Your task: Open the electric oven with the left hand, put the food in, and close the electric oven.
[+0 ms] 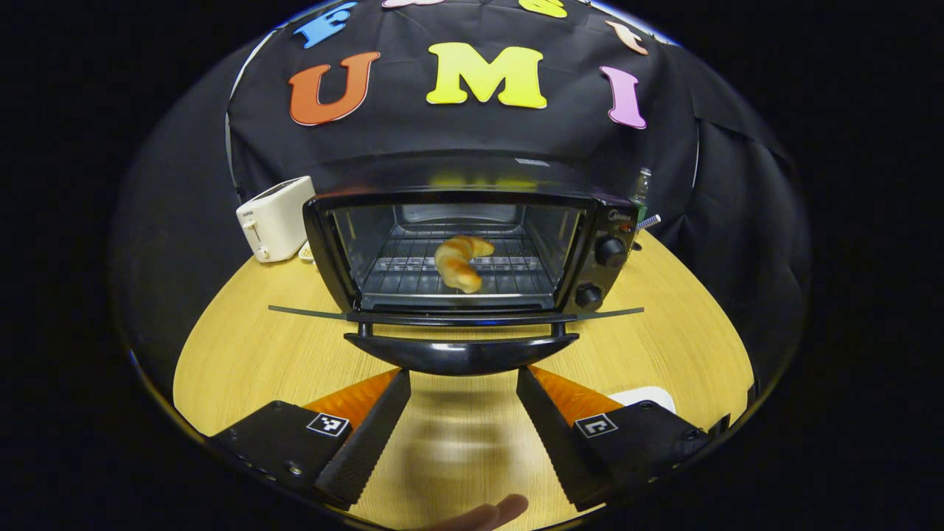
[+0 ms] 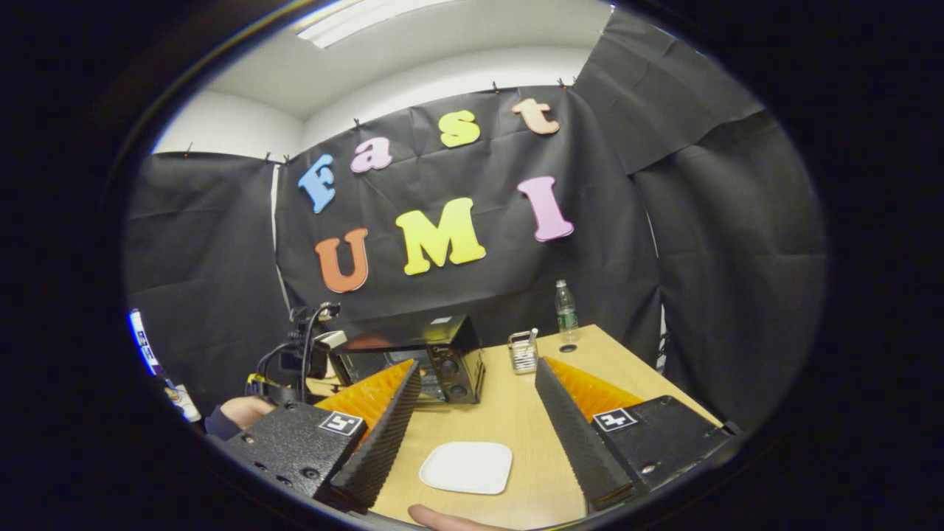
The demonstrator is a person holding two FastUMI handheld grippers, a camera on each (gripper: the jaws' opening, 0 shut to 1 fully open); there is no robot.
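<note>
One croissant (image 1: 461,262) in oven (image 1: 457,251), beyond open left tongs (image 1: 463,420).

A cream toaster (image 1: 274,218) is standing on the wooden table (image 1: 243,354), toward its rear edge; a clear bottle (image 2: 566,312) is standing upright at the table's far edge, a small wire holder (image 2: 523,354) sitting near it; a white square plate (image 2: 466,467) is lying flat on the near part of the table.

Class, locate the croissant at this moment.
In the left gripper view, the croissant lies on the wire rack inside the open oven, beyond the lowered door's handle.
</note>
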